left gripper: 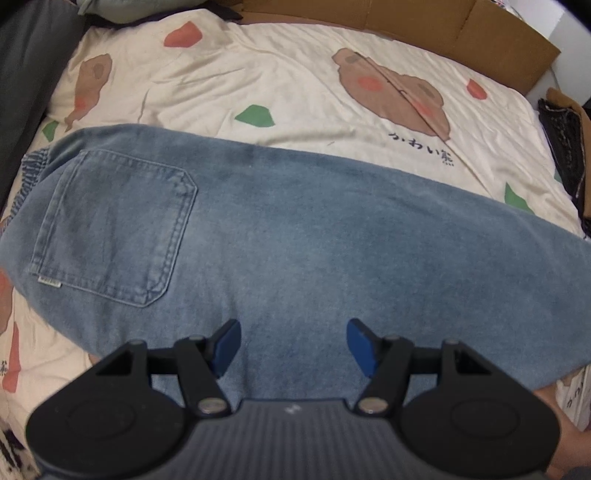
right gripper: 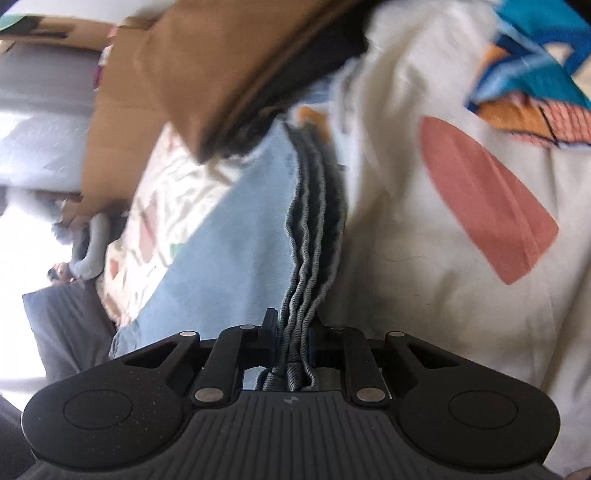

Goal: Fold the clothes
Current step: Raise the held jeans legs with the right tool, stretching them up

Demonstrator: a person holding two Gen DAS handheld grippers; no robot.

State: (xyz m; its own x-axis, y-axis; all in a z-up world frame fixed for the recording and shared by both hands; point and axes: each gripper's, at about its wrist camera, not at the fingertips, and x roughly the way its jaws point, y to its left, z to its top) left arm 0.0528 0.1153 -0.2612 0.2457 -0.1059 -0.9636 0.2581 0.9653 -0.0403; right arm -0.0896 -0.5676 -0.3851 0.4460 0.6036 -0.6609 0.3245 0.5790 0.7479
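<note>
The right gripper (right gripper: 291,332) is clamped on the jeans' (left gripper: 295,236) stacked hem, its pads mostly hidden by denim, while the left gripper (left gripper: 293,345) hangs spread apart over the bedspread (left gripper: 288,81).

One pair of jeans (left gripper: 295,236) lying on one printed bedsheet (left gripper: 258,85). Two grippers showing: left gripper (left gripper: 293,345), right gripper (right gripper: 293,332). One cardboard box (left gripper: 498,33) sitting far right.
</note>
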